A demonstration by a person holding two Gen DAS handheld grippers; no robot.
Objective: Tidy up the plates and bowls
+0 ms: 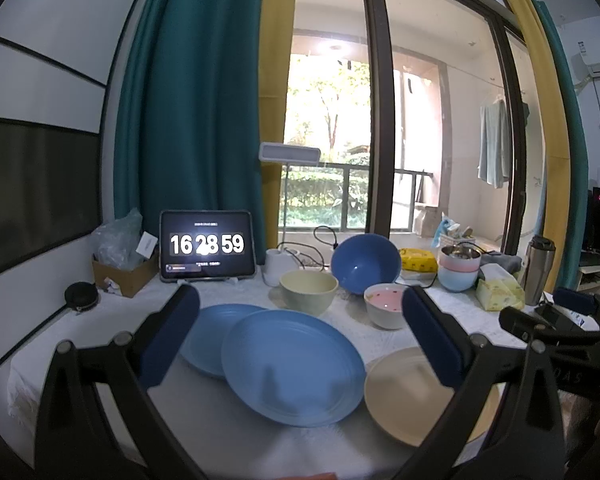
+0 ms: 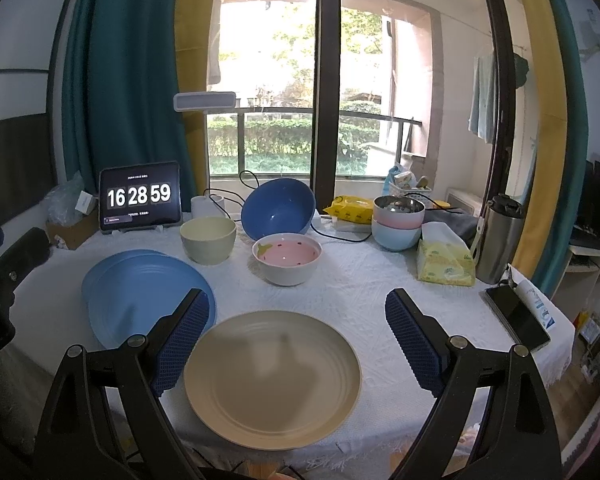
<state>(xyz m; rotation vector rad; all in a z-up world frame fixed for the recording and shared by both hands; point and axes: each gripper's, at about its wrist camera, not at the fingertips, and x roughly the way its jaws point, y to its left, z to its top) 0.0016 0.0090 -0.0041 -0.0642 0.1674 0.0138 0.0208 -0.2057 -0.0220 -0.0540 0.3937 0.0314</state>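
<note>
Left gripper — jaws spread wide, holding nothing, raised above the white-clothed table. Between its blue-padded fingers and just ahead lies the upper blue plate, overlapping a second blue plate that shows to its left, nearer the left finger. The beige plate lies under the right finger, just beside the blue pair and apart from them.

Right gripper — jaws likewise spread wide and empty. The beige plate lies directly between and slightly below its fingertips, flat on the cloth; the blue plates lie beyond its left finger.

Farther ahead of both grippers stand three bowls: a pale yellow bowl upright, a white bowl with pink interior upright to its right, and behind them a large blue bowl tipped on its side, mouth toward the cameras. Ahead and to the right, a stack of pastel bowls topped by a metal one stands beside a tissue pack and a steel flask. Ahead and to the left, a tablet displays 16 28 59.
</note>
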